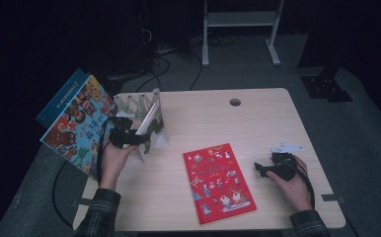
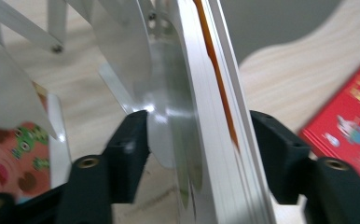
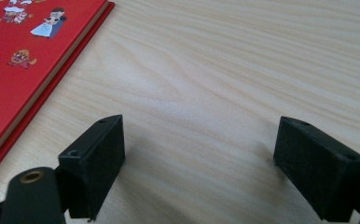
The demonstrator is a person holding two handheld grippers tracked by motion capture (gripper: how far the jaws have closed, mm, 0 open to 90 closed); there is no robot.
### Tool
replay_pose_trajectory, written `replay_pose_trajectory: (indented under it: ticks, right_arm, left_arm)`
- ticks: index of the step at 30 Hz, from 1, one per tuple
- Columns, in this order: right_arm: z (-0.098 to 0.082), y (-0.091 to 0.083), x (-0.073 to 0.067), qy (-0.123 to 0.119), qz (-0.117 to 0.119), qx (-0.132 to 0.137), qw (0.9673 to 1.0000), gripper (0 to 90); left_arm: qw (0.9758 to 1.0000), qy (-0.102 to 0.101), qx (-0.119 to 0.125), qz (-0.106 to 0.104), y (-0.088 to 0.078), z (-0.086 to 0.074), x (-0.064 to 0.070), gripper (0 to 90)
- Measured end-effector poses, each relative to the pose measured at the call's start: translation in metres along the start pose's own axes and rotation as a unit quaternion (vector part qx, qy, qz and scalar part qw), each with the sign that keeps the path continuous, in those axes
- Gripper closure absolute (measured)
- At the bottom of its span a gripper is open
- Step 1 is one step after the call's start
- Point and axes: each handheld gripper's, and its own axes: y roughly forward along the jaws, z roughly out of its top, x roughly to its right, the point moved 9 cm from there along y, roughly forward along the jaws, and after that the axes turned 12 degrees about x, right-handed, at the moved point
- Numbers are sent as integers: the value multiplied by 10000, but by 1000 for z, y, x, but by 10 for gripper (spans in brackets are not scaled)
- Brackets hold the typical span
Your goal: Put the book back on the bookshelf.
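A white-edged book [image 1: 150, 122] stands upright in a white slotted rack [image 1: 134, 102] at the table's back left. My left gripper [image 1: 129, 138] straddles that book's edge [image 2: 215, 116] with its jaws apart; a gap shows beside the left pad [image 2: 134, 140], so the book stands between them unpressed. A red picture book [image 1: 218, 182] lies flat near the table's front middle. To its right my right gripper [image 1: 263, 170] rests low over bare wood, jaws wide with nothing between them [image 3: 199, 154]; the red book's corner [image 3: 24, 56] lies to its left.
A large colourful picture book [image 1: 77, 126] leans at the table's left edge with a blue book [image 1: 62, 96] behind it. A cable hole [image 1: 235, 102] sits near the table's far edge. A white frame stand [image 1: 240, 29] is on the floor beyond.
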Motion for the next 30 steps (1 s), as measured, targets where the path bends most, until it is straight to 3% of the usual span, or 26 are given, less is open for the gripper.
replay_pose_trajectory:
  ticks: [6,11,19,30]
  right_arm:
    - [0,0,0,-2,-5,0,10000,153]
    - [0,0,0,2,-12,2,10000,153]
    - [0,0,0,3,-12,3,10000,153]
    - [0,0,0,3,-11,2,10000,153]
  left_arm:
    - [9999,14,36,-142,-16,-8,1,289]
    - [9998,123,-21,-163,-27,-20,4,294]
    - [9992,352,-47,-194,-33,-39,8,430]
    - [9976,509,-464,-52,-19,-57,3,637]
